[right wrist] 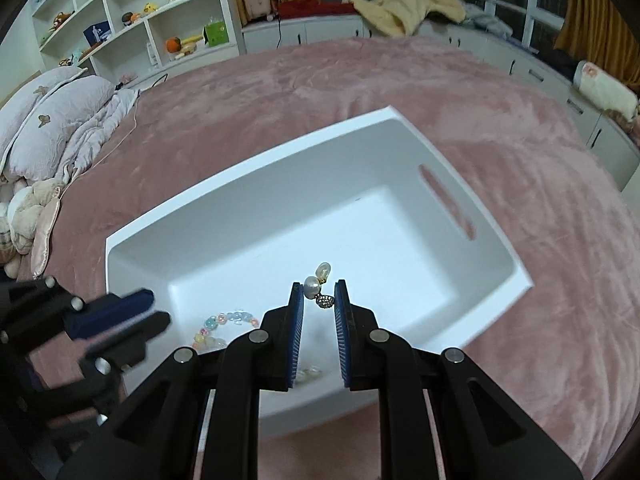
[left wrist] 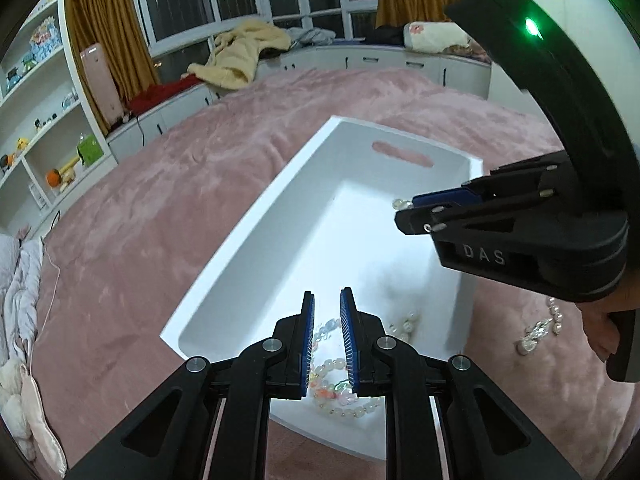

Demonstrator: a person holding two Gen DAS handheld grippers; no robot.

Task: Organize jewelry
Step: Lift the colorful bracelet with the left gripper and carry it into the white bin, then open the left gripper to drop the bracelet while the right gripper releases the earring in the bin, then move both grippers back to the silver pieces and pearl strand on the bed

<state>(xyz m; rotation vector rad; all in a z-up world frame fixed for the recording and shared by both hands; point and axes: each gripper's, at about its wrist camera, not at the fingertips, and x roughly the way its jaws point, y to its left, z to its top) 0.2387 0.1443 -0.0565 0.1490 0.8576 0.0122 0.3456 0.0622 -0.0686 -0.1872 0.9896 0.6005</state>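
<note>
A white bin point(left wrist: 248, 216) point(right wrist: 496, 236) lies on the pink bedspread. A pastel bead bracelet point(left wrist: 336, 376) point(right wrist: 224, 322) and a pearl piece point(left wrist: 406, 322) lie in its near end. My left gripper point(left wrist: 327, 304) hovers over the bracelet, jaws slightly apart and empty. My right gripper point(right wrist: 319, 292) point(left wrist: 404, 212) is over the bin with its jaws apart; a pearl earring point(right wrist: 318, 288) sits between the fingertips, and contact with the pads is unclear. Another pearl and crystal piece point(left wrist: 540, 330) lies on the bedspread right of the bin.
Pillows and a crumpled quilt point(right wrist: 60, 120) lie at the bed's left. White shelves point(right wrist: 152, 12) with toys stand behind. A window bench point(left wrist: 280, 60) with a yellow blanket runs along the far side.
</note>
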